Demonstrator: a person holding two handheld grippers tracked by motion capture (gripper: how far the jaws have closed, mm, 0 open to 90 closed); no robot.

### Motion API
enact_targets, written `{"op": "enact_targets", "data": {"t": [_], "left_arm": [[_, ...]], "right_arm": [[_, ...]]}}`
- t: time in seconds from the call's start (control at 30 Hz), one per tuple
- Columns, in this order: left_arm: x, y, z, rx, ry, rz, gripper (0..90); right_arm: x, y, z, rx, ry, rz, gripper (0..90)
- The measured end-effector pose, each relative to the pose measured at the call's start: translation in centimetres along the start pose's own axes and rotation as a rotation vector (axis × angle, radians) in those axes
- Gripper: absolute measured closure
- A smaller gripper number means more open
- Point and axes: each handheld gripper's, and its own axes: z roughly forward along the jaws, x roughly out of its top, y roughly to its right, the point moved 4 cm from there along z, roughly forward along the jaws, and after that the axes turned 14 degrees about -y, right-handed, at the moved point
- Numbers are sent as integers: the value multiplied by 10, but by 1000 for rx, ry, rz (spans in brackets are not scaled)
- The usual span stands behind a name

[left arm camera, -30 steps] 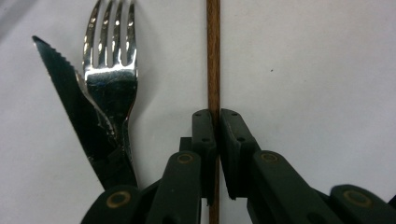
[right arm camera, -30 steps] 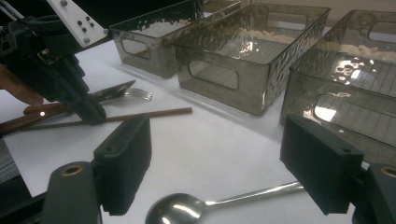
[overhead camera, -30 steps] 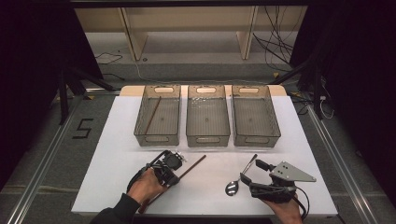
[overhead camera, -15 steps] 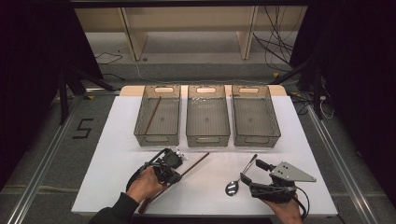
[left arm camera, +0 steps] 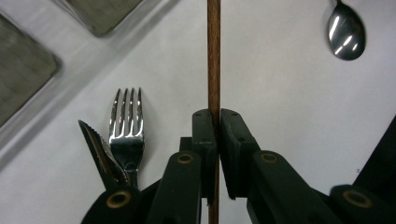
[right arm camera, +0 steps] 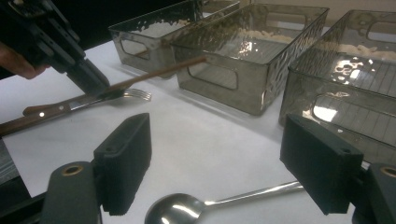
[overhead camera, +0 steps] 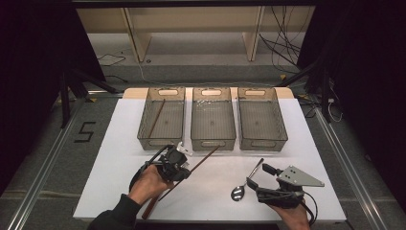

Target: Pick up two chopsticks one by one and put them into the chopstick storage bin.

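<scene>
Near the table's front edge, at seven o'clock from the middle bin (overhead camera: 213,120), the left gripper (overhead camera: 184,165) is seen from above clamped on a brown chopstick (overhead camera: 203,159), whose tip points toward one o'clock. From the left gripper view, the jaws are shown pressed together on the stick, and a fork (left arm camera: 125,126) and knife (left arm camera: 100,154) are revealed beneath. At five o'clock, the right gripper (overhead camera: 255,177) is held with jaws apart; between them a spoon (right arm camera: 187,209) is seen lying on the white table (overhead camera: 287,143).

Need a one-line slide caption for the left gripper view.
Left gripper shut on a brown chopstick, above a fork and knife on the white table.
</scene>
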Motion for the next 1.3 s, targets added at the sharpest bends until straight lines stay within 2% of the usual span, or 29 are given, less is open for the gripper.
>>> {"op": "enact_targets", "data": {"t": [0.23,0.5,0.93,1.3], "left_arm": [[5,-11,-21,6,54,-11,843],[13,-32,-46,28,110,-51,843],[32,-76,-78,70,173,-123,843],[44,-116,-87,83,222,-200,843]], "right_arm": [[0,0,0,1,1,1,254],[0,1,0,3,3,7,254],[0,2,-1,5,5,11,254],[0,2,0,8,5,13,254]]}}
